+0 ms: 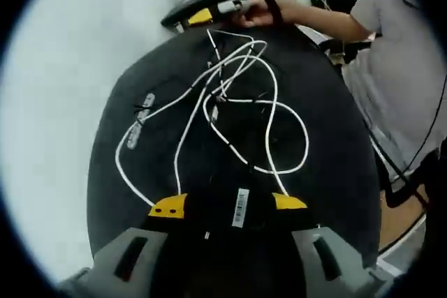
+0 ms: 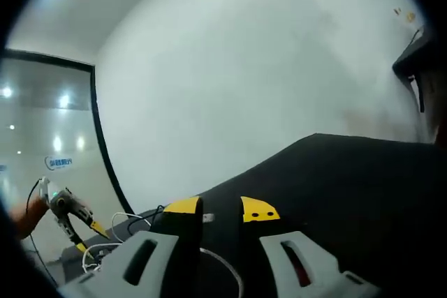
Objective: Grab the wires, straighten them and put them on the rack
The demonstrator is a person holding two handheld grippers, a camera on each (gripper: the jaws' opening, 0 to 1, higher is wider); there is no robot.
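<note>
Wires (image 1: 237, 95) lie tangled on the black tabletop (image 1: 328, 123) just ahead of the left claw (image 1: 227, 205), jaws apart, probably lining up a grab. Right claw (image 2: 222, 211) looks nearly closed on a white wire, hard to tell tbh.

Worktop (image 1: 328, 123): matt black covering, smooth, cloth-like, with faint sheen at its far edge. Wires (image 1: 269, 113): thin white cable with a smooth, slightly glossy plastic sheath; small pale plastic plugs at the ends. Left tool (image 1: 227, 205): jaw tips of yellow matt plastic on black bodies, grey moulded plastic shells behind, and a white paper barcode label between. Right tool (image 2: 221, 209): same yellow tips and grey plastic shells. Wall (image 2: 230, 75): plain white, matt. Glass panel (image 2: 42, 123), left: glossy, reflecting ceiling lights, in a black frame.
</note>
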